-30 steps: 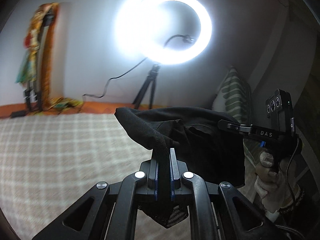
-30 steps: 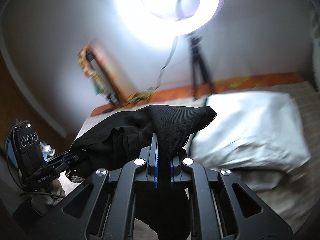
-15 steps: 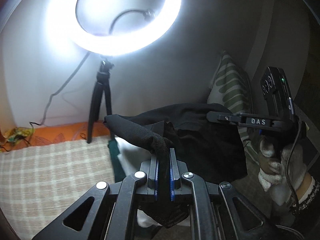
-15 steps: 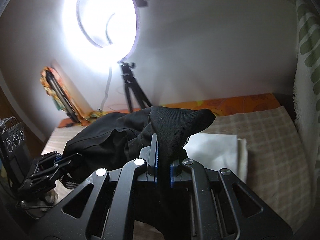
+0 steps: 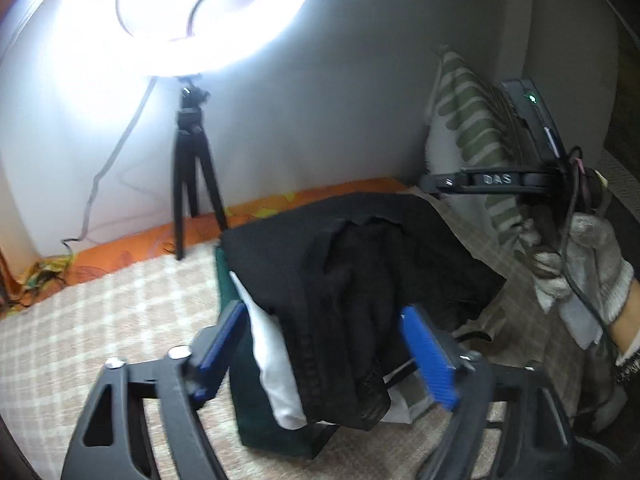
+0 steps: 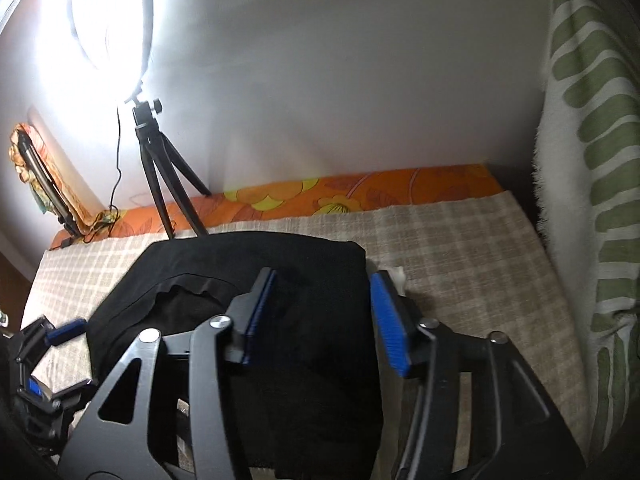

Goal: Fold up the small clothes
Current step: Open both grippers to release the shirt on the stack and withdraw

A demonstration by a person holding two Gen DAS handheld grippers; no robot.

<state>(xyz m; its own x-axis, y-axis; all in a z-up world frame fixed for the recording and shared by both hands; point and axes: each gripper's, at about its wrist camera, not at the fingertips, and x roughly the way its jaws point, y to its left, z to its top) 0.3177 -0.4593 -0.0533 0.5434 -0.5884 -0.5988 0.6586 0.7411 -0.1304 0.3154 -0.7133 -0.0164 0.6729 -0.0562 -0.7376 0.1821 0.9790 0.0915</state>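
L gripper (image 5: 326, 344) has its jaws spread wide w/ nothing clamped; the black garment (image 5: 360, 280) sits between the blue pads (image 5: 428, 356) and drapes on a stack of folded clothes (image 5: 272, 380) (white and dark green layers showing under it) on the checked bedspread (image 5: 100, 320). Moving right: the garment lies straight ahead of both grippers, its long axis running roughly toward/away from them, bunched in the middle, far edge fairly flat. R gripper (image 6: 320, 316) is also wide apart, holding nothing, pads either side of the garment's right portion (image 6: 312, 360). Both are about equally near, L over the crumpled left side, R over the smoother side. Probably next: tidy the pile or back off. Striped pillow (image 6: 592, 160) stands at far right.
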